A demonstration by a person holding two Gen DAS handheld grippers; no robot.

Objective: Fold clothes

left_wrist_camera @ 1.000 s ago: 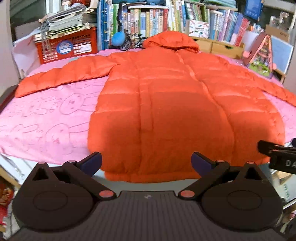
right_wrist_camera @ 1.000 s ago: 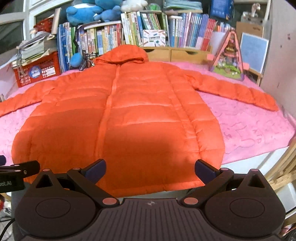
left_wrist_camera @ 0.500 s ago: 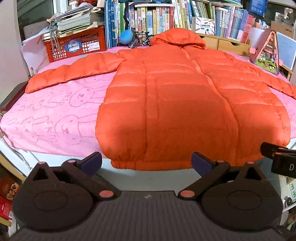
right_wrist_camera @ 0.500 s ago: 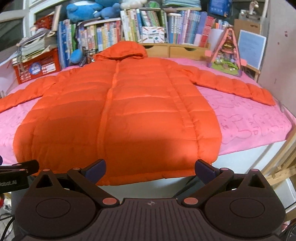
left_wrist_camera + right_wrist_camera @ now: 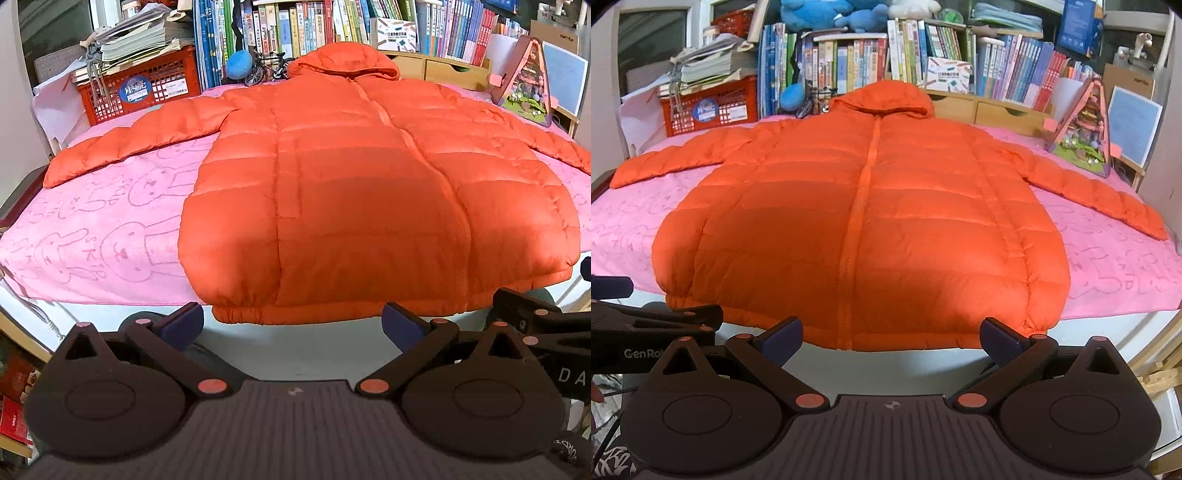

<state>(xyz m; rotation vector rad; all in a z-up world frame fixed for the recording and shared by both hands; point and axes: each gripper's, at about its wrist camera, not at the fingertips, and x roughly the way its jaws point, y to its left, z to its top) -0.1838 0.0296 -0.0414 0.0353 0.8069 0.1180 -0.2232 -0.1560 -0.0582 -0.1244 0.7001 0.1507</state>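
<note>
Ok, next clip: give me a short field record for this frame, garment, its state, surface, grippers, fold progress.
garment: orange hooded puffer jacket
state: flat, front up, zipped, both sleeves spread out
surface: pink towel with bunny print
hem: hangs over the near edge
left gripper: open, short of the hem, holding nothing
right gripper: open, short of the hem, holding nothing
fold progress: none visible

Orange puffer jacket [image 5: 864,229] flat on pink blanket [image 5: 1115,266], sleeves spread; right gripper [image 5: 892,338] fingers [image 5: 783,334] apart, off hem.
</note>
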